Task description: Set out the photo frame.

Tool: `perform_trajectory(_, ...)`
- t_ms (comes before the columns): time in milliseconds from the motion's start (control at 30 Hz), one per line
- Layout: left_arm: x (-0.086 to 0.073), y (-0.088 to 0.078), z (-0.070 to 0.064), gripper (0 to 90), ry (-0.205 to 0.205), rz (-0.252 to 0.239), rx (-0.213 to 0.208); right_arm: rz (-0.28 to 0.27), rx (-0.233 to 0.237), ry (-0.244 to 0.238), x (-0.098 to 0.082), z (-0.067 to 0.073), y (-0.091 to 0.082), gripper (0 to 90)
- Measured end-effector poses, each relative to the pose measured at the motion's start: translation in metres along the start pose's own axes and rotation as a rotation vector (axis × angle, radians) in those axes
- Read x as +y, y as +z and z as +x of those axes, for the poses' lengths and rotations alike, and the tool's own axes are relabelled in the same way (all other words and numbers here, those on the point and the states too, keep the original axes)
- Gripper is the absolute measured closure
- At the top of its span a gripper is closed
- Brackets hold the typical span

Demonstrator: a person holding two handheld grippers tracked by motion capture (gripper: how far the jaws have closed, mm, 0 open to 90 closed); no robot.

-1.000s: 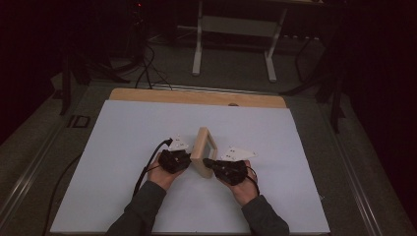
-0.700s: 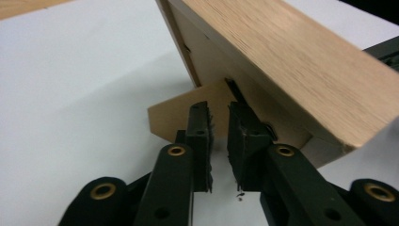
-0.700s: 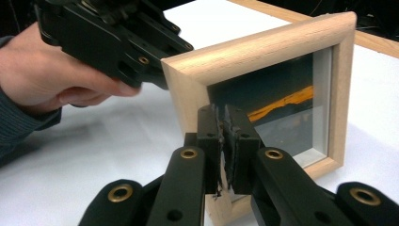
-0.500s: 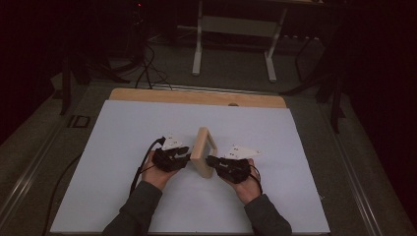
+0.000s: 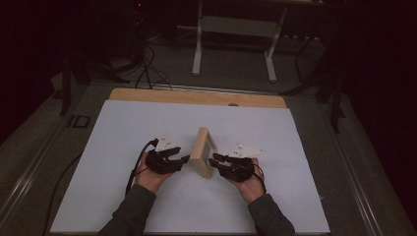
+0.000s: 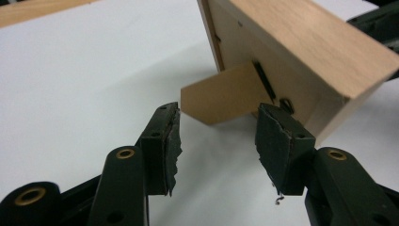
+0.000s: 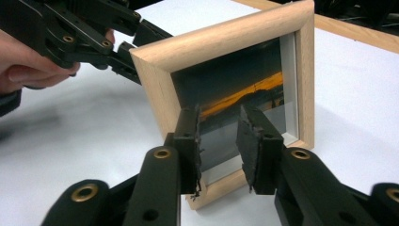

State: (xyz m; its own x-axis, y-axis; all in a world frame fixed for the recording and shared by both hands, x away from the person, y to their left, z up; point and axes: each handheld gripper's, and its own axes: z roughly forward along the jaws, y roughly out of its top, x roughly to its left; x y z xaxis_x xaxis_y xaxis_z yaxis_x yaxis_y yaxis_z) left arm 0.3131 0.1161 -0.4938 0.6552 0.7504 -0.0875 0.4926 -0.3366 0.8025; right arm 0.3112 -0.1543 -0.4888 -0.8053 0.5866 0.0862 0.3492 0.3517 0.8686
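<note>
High view, left to right: the left tool (image 5: 183,159) sits at the back of a small wooden picture frame (image 5: 202,151), which stands upright near the middle of the white counter (image 5: 123,128), and the right tool (image 5: 214,160) faces its glass front. Left gripper view puts that tool's jaws apart, either side of the cardboard stand (image 6: 221,96) that props the frame, close to it but gripping nothing. Right gripper view has its own jaws apart too, hovering just in front of the glass and lower rail of the frame (image 7: 226,94), with the other tool (image 7: 127,52) behind the top left corner.

The step in hand looks like lining up a grip on the frame from both sides. Next, the left tool would need to close on the stand or frame edge while the right one steadies the front without tipping it.

Count: one frame, one stand, two tools, one counter.
</note>
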Motion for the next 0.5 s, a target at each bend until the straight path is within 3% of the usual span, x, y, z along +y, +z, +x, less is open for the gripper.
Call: perform_trajectory(500, -0.016, -0.017, -0.001, 44.4, 0.006, -0.010, -0.029, 0.014, -0.019, 0.041, -0.003, -0.009, -0.003, 57.4)
